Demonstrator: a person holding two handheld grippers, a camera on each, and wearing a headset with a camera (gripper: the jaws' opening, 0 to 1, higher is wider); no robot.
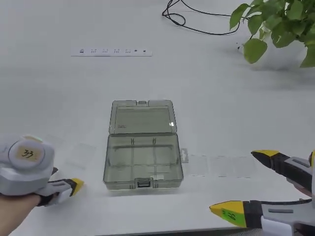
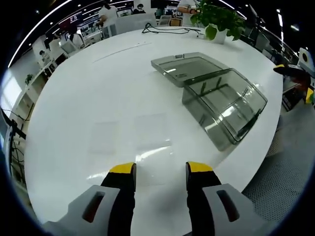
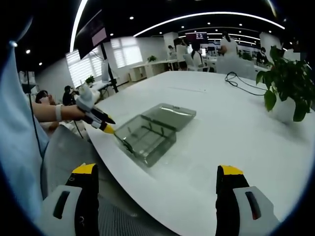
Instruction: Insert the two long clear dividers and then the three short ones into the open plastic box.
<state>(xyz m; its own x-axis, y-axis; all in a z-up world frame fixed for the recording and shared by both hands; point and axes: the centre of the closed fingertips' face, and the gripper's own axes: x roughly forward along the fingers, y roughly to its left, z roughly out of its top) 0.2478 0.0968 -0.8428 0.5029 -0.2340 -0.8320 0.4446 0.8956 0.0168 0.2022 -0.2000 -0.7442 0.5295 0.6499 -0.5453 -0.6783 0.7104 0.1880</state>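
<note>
The left claw [image 2: 160, 171], jaws apart and empty, points at clear dividers [image 2: 152, 132] lying flat near the open plastic box [image 2: 224, 105].

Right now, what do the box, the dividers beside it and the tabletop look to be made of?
Box: smoky translucent hard plastic, probably; inner ribs show through, glossy highlights.
Dividers: thin clear plastic sheet, seemingly; the white surface reads through, edges faint.
Tabletop: white, smooth, semi-gloss laminate or similar; lights reflect softly.
</note>
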